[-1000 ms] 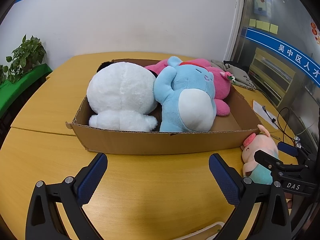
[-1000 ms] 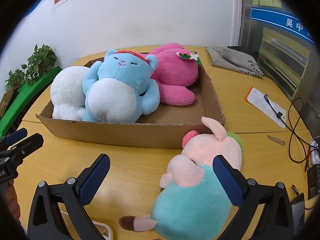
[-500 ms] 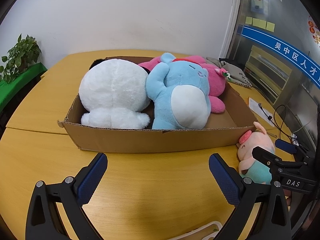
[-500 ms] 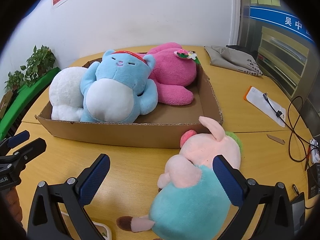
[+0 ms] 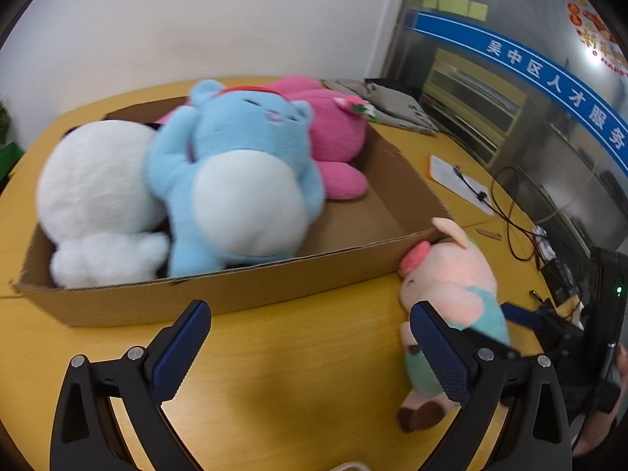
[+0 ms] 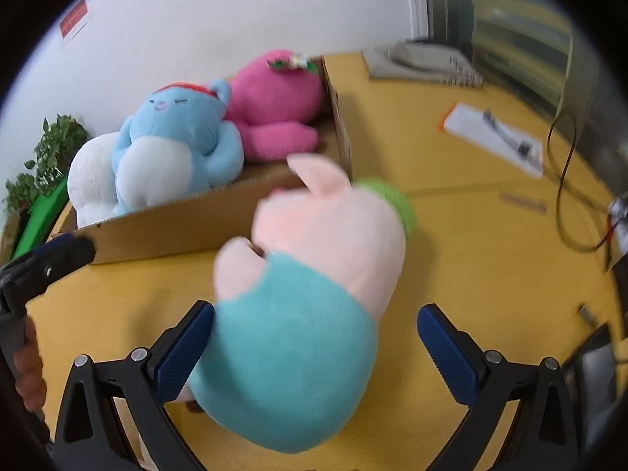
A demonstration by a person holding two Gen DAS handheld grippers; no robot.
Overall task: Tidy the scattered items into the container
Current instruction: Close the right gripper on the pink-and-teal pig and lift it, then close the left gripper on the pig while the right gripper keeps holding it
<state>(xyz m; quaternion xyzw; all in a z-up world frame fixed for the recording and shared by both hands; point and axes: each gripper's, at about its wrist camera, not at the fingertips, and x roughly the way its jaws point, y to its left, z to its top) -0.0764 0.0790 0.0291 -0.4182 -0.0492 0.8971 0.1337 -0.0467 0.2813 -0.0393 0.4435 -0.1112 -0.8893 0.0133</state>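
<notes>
A cardboard box (image 5: 243, 290) on the yellow table holds a white plush (image 5: 98, 196), a blue plush (image 5: 243, 165) and a pink plush (image 5: 333, 137). Outside its near right corner lies a pig plush (image 5: 451, 274) in a teal outfit. My right gripper (image 6: 316, 325) is open and straddles the pig plush (image 6: 314, 274): the left pad (image 6: 184, 349) touches the teal body, the right pad (image 6: 447, 349) stands apart. My left gripper (image 5: 312, 349) is open over bare table in front of the box, with nothing between its fingers.
A grey cloth bag (image 5: 392, 102) lies behind the box. White paper (image 6: 494, 137) and black cables (image 6: 569, 204) lie on the table's right side. A leafy plant (image 6: 43, 157) stands at the far left. A hand (image 6: 27, 365) holds the left gripper.
My right gripper has moved forward over the pig plush, which now sits between its fingers. The left gripper has swung right and closer to the box. Both stay open.
</notes>
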